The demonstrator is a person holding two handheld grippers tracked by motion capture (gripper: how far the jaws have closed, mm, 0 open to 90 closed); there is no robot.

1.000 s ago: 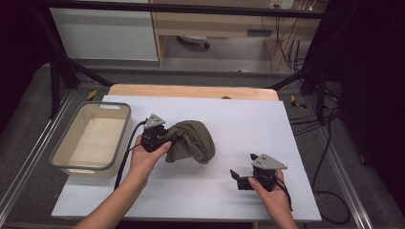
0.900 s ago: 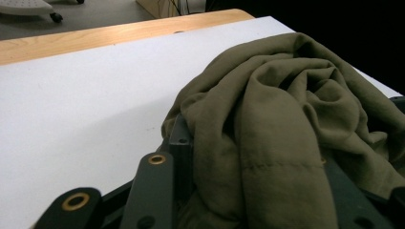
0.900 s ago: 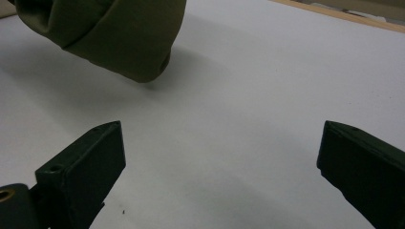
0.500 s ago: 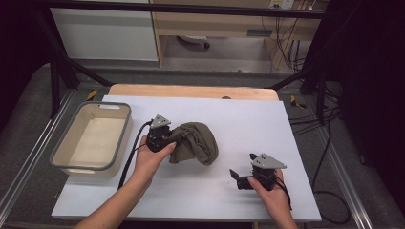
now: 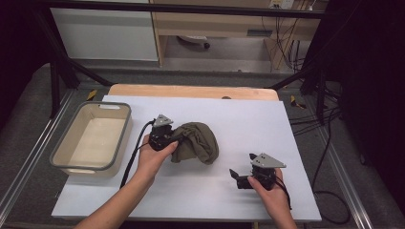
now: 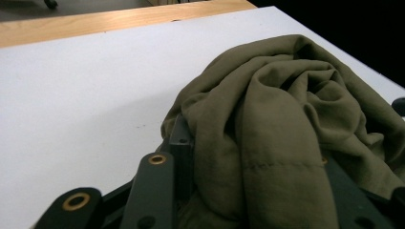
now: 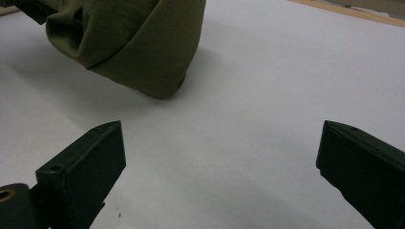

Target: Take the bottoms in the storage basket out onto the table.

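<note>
A crumpled olive-green cloth (image 5: 196, 142) lies in a heap on the white table top (image 5: 248, 114), left of centre. My left gripper (image 5: 171, 142) is at the heap's left side, shut on a fold of it. In the left gripper view the cloth (image 6: 286, 119) drapes over and between the black jaws, hiding their tips. My right gripper (image 5: 235, 177) rests near the front right of the table, apart from the cloth, and points left. Its jaws stand wide open in the right gripper view (image 7: 219, 157), with bare table between them and the cloth (image 7: 129, 38) farther off.
A beige plastic bin (image 5: 64, 160) with a grey rim stands at the table's left edge, with nothing inside. A wooden strip (image 5: 191, 90) runs along the far edge. Cables hang off the right side.
My left gripper has shifted slightly to the right, carrying the cloth's edge and bunching the heap with it. The right gripper has stayed in place.
</note>
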